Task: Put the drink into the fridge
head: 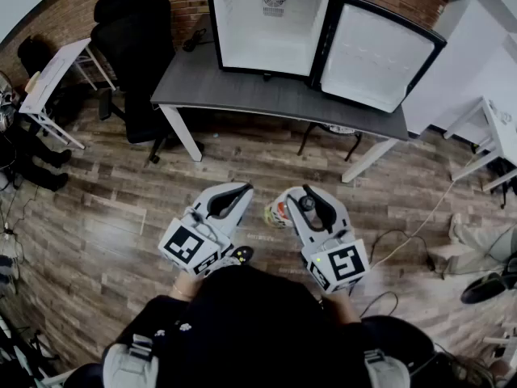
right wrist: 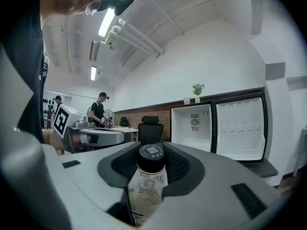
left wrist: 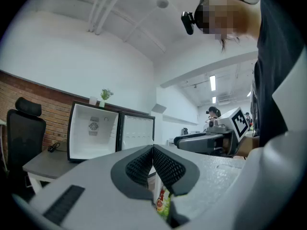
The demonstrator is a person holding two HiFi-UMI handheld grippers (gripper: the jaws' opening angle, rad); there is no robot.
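Observation:
The drink, a clear bottle [right wrist: 146,188] with a black cap [right wrist: 151,155], stands between the pads of my right gripper [right wrist: 152,163], which is shut on it. From the head view the bottle [head: 277,212] pokes out at the left of the right gripper [head: 296,197], low over the wooden floor. My left gripper [head: 236,191] hangs beside it with its pads [left wrist: 144,164] pressed together and nothing held [left wrist: 152,153]. The small white fridge [head: 269,23] stands on the grey table [head: 242,94] ahead, its door [head: 374,49] swung open to the right and its inside bare.
A black office chair [head: 133,43] stands left of the table, and a white side table [head: 55,73] further left. White furniture [head: 494,132] and cables [head: 404,245] lie on the right. A person [right wrist: 99,110] stands far off in the right gripper view.

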